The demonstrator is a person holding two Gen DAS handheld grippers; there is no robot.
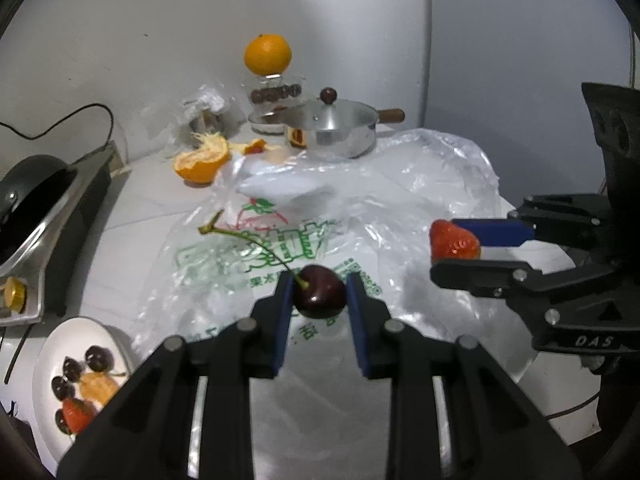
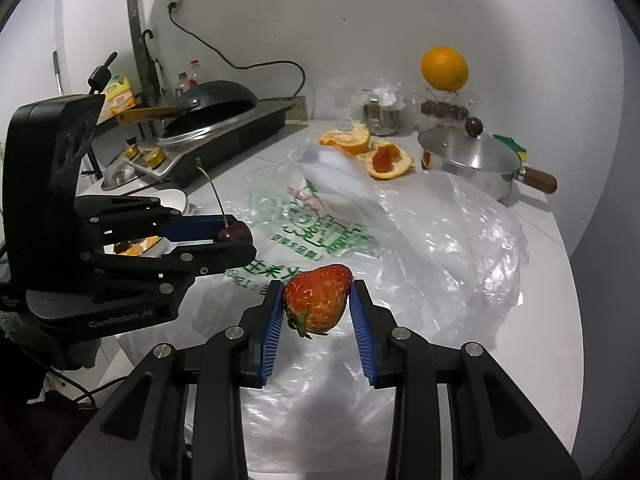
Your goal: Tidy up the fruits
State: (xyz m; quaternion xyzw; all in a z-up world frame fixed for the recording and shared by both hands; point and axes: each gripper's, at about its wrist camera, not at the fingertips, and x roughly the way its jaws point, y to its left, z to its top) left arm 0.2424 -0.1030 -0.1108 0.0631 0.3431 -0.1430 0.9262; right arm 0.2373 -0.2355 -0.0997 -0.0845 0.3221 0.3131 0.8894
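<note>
The left tool gripped a dark cherry by its sides, stem up, above a clear plastic bag spread across the white desk. Beside it, the right tool clamped a red strawberry. A white plate of fruit sat at the desk's near left corner.

The right gripper's black body bore the raised letters "DAS" on its lower edge. The left gripper's black body carried the pale wording "GenRobot AI", only partly legible. The clear plastic bag on the counter showed green printing with Chinese characters, too blurred and creased to be read. No other marking was legible.
</note>
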